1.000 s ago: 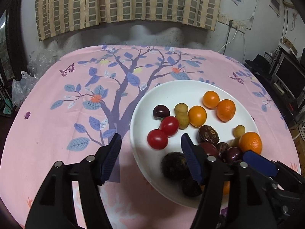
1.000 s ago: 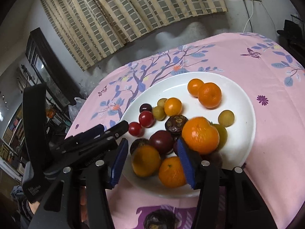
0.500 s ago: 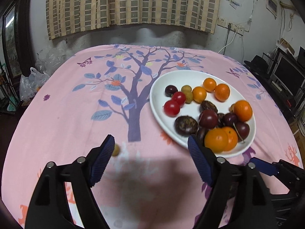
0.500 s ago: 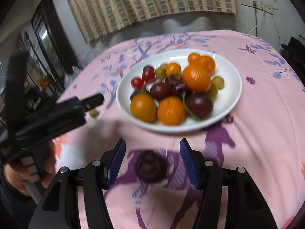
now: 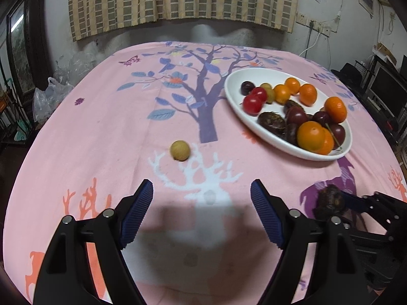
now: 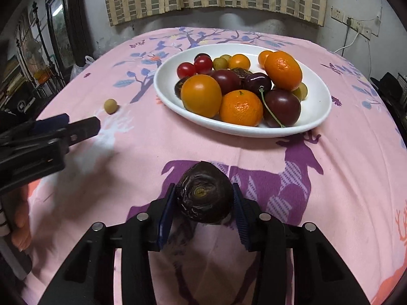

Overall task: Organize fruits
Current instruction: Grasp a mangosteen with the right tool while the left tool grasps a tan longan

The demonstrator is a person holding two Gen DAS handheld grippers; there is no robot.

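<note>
A: Two grippers on record. State of the right gripper (image 6: 203, 204)?

B: Its jaws are closing, with a dark wrinkled fruit (image 6: 204, 192) between the blue pads; both pads sit against the fruit's sides. Location: lower centre of the right wrist frame, over the purple deer print on the pink cloth (image 6: 343, 178) that covers the counter.

A: And the left gripper (image 5: 201, 200)?

B: Spread wide, nothing between the pads. Beneath it is only the white deer print, lower centre of the left wrist frame. In the right wrist view it enters from the left edge, with fingers of the person's hand (image 6: 21, 225) visible on its handle at lower left.

A: Loose fruit?

B: One small yellow-green round fruit (image 5: 180, 150) lies alone on the cloth, centre of the left wrist frame, ahead of the open pads and well apart from the plate. It also shows at middle left in the right wrist frame.

A: Remaining fruit?

B: Piled on a white plate (image 6: 318, 111), upper centre of the right wrist frame, upper right of the left: oranges (image 6: 241, 106), red cherry tomatoes (image 6: 186, 70), dark purple fruits (image 6: 282, 106), small yellow-green ones. A cherry with a green stem (image 6: 257, 81) lies among them.
</note>
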